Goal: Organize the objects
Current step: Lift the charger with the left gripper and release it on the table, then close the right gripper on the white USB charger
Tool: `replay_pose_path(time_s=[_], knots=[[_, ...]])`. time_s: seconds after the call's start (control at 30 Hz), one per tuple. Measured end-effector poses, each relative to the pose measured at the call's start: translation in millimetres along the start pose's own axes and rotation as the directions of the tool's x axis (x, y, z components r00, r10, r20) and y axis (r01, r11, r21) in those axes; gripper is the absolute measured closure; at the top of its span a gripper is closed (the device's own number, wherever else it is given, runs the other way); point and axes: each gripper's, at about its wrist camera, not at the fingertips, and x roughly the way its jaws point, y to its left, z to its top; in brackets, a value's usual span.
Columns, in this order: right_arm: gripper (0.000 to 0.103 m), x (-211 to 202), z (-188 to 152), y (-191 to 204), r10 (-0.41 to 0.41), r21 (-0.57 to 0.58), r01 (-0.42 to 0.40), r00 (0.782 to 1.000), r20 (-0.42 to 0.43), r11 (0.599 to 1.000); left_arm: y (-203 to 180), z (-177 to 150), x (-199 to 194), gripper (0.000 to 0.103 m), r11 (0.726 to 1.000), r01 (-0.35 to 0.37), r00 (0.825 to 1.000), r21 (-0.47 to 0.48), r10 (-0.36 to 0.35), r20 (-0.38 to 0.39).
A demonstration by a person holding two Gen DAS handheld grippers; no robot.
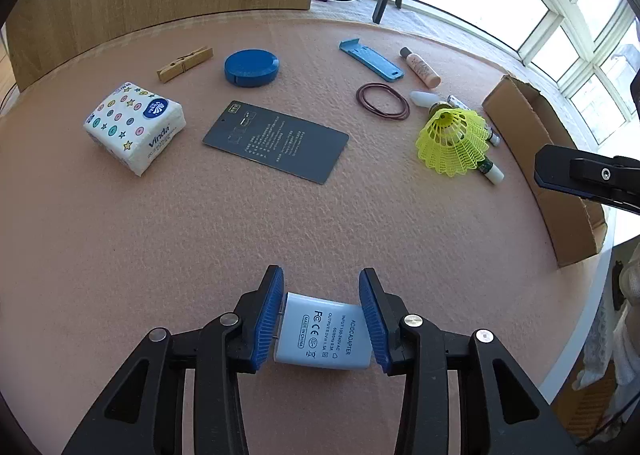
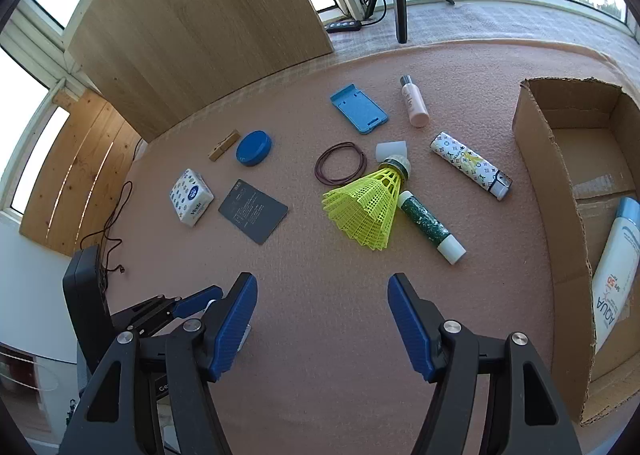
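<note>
L gripper (image 1: 321, 319): jaws clamped on white AC adapter (image 1: 323, 333), near edge of pink surface (image 1: 200, 215).
R gripper (image 2: 322, 319): jaws wide apart, held nothing.
Box (image 2: 560, 183): far right, w/ sunscreen tube (image 2: 614, 275) inside.

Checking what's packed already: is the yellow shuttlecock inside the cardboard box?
No, the yellow shuttlecock lies on the pink mat, left of the cardboard box.
</note>
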Motion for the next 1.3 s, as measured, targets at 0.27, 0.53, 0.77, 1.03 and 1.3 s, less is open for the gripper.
replay_pose_path(time_s=[0.27,0.53,0.77,1.03,1.3], knots=[[0.039,20.9,-1.1,31.4,0.043,-0.132,-0.051,0.997,-0.065,0.99,24.0,-20.9,-41.5,0.044,0.994,-0.012,0.997,-0.106,0.02,0.072],[0.038,62.4,-3.3,63.2,0.075,-0.238,-0.128,0.972,-0.222,0.963,23.3,-46.9,-46.8,0.044,0.989,0.036,0.999,-0.143,-0.03,0.044],[0.038,98.2,-13.2,91.2,0.06,-0.325,-0.177,0.939,-0.339,0.929,14.0,-50.5,-31.7,0.044,0.984,0.063,0.998,-0.166,-0.06,0.021],[0.038,117.5,-17.4,96.1,0.055,-0.331,-0.199,0.916,-0.397,0.922,14.1,-45.5,-22.3,0.044,0.979,0.082,0.997,-0.185,-0.079,0.02],[0.052,121.9,-19.1,96.3,0.053,-0.339,-0.21,0.906,-0.42,0.917,13.8,-40.7,-16.0,0.045,0.98,0.091,0.996,-0.18,-0.089,0.018]])
